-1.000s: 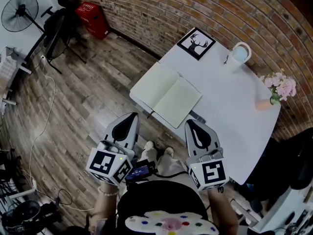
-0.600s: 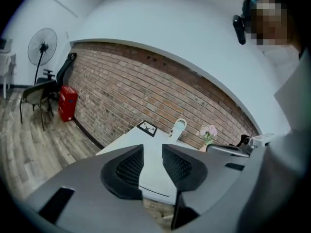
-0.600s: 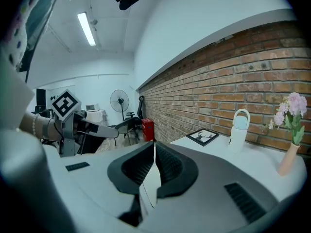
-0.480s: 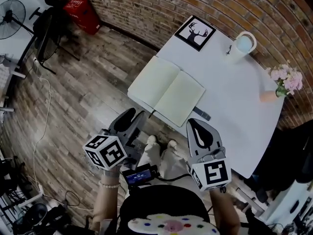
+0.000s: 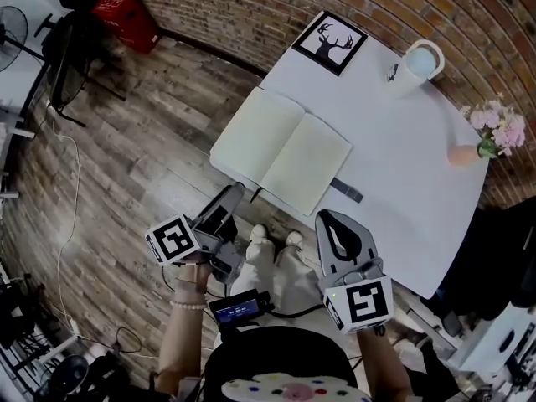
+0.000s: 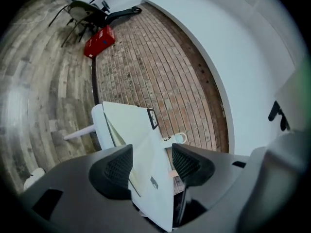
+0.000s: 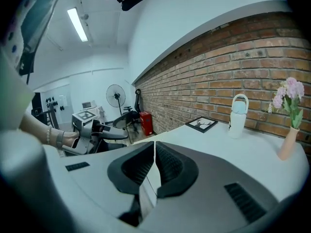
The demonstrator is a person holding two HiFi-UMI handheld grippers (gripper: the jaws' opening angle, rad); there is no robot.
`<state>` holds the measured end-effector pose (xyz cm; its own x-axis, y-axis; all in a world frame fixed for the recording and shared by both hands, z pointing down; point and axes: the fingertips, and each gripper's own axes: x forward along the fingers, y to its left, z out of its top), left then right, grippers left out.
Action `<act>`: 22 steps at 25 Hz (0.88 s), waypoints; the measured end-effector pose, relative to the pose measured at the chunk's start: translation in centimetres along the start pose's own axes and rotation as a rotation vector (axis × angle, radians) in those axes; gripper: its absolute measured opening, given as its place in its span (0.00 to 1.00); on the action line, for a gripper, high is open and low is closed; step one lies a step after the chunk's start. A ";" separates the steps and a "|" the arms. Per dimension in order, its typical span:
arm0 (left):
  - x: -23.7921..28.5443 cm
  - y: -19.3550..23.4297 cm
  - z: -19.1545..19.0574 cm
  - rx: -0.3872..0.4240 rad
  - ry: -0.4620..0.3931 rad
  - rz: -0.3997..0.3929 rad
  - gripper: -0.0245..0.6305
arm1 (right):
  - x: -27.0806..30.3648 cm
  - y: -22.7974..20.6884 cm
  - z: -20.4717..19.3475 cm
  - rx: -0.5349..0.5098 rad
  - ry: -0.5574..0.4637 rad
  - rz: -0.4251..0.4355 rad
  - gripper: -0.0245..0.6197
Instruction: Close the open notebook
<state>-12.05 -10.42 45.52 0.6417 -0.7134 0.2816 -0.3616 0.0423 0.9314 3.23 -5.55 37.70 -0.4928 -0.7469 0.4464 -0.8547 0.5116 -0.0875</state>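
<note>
The open notebook (image 5: 280,151) lies flat with blank cream pages at the near left corner of the white table (image 5: 402,166). My left gripper (image 5: 229,198) hangs off the table's edge, just short of the notebook's near corner. Its jaws have just been opening and now stand open with nothing between them. In the left gripper view (image 6: 151,161) the notebook (image 6: 124,125) shows tilted beyond the gap. My right gripper (image 5: 332,221) floats short of the table's near edge, right of the notebook. In the right gripper view (image 7: 154,149) its jaws are shut and empty.
A framed deer picture (image 5: 329,43) sits at the table's far corner, a white mug (image 5: 416,64) beside it and a vase of pink flowers (image 5: 494,136) at the right. A small dark object (image 5: 346,190) lies by the notebook. Wooden floor and a red crate (image 5: 126,15) lie at left.
The left gripper has rolled onto its side, dropped lower and opened its jaws. The right gripper has sunk a little and stays shut.
</note>
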 end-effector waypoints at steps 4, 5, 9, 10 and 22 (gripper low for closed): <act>0.9 1.2 -0.3 -0.139 -0.002 -0.028 0.45 | 0.0 -0.2 -0.5 0.009 0.011 -0.009 0.10; 1.2 1.5 -0.3 -0.157 0.001 -0.027 0.46 | 0.0 -0.3 -0.6 0.012 0.014 -0.013 0.10; 2.0 2.5 -0.8 -0.206 0.023 -0.020 0.49 | -0.1 -0.4 -1.1 0.023 0.025 -0.027 0.10; 2.2 2.6 -0.9 -0.218 0.028 -0.020 0.49 | -0.1 -0.5 -1.1 0.025 0.028 -0.030 0.10; 4.1 4.5 -1.7 -0.289 0.072 0.025 0.52 | 0.2 -1.1 -1.4 0.051 0.039 -0.057 0.10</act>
<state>-9.91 -12.00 51.22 0.6851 -0.6587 0.3111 -0.1767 0.2640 0.9482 4.32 -5.65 39.10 -0.4369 -0.7566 0.4865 -0.8890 0.4455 -0.1056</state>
